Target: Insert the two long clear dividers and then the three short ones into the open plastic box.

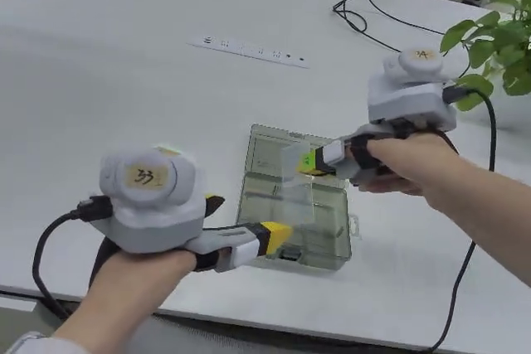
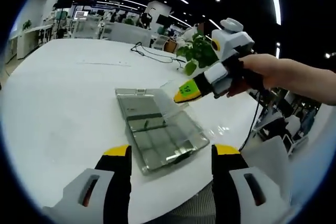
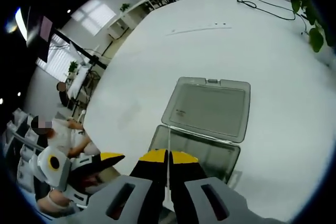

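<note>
In the head view, the open plastic box [image 1: 328, 242] lies on the white counter [image 1: 124, 105], its lid [image 1: 267, 148] folded flat on the far side. The right gripper [image 1: 309, 162] hangs just above the box, jaws pinching a clear divider [image 1: 297, 192] that slants down towards the tray. The left gripper [image 1: 249, 221] sits at the near edge of the box, jaws spread and holding nothing. A power strip [image 1: 249, 47] lies further back, and a leafy plant [image 1: 498, 47] stands at the right.

In the left gripper view, its own yellow-tipped jaws stand wide apart in front of the box. The right gripper comes in from the right, above the tray, with the divider faint at its tip.

In the right gripper view, its jaws are pressed together on the divider's thin edge, over the tray's near side. The left gripper shows at lower left.
</note>
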`<act>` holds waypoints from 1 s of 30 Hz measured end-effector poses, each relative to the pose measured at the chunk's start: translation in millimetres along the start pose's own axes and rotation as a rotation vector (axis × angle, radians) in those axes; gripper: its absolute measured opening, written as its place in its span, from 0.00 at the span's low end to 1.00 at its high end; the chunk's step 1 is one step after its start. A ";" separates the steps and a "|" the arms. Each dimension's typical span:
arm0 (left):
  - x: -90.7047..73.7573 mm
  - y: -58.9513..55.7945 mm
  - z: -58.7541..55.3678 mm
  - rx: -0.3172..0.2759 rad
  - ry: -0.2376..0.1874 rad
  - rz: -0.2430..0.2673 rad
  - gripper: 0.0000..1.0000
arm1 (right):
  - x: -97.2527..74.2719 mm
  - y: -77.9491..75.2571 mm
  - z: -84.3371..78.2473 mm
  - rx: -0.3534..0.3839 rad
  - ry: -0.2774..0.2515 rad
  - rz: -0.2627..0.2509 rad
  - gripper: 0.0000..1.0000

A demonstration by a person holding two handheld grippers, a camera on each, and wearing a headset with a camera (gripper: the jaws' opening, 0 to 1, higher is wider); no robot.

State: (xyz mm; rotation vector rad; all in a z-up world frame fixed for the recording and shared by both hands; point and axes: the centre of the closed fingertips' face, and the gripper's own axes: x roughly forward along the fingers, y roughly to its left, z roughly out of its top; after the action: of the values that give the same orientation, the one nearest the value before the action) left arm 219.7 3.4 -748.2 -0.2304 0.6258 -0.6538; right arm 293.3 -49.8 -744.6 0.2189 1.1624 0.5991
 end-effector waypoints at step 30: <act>4.0 18.9 0.3 0.415 -0.020 0.018 1.00 | -1.5 -52.8 -13.9 0.206 0.220 -0.296 0.01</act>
State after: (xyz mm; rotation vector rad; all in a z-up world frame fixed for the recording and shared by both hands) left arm 231.7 15.6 -757.2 0.1551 0.4595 -0.7473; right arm 297.7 -96.1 -773.2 0.1534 1.4403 0.2457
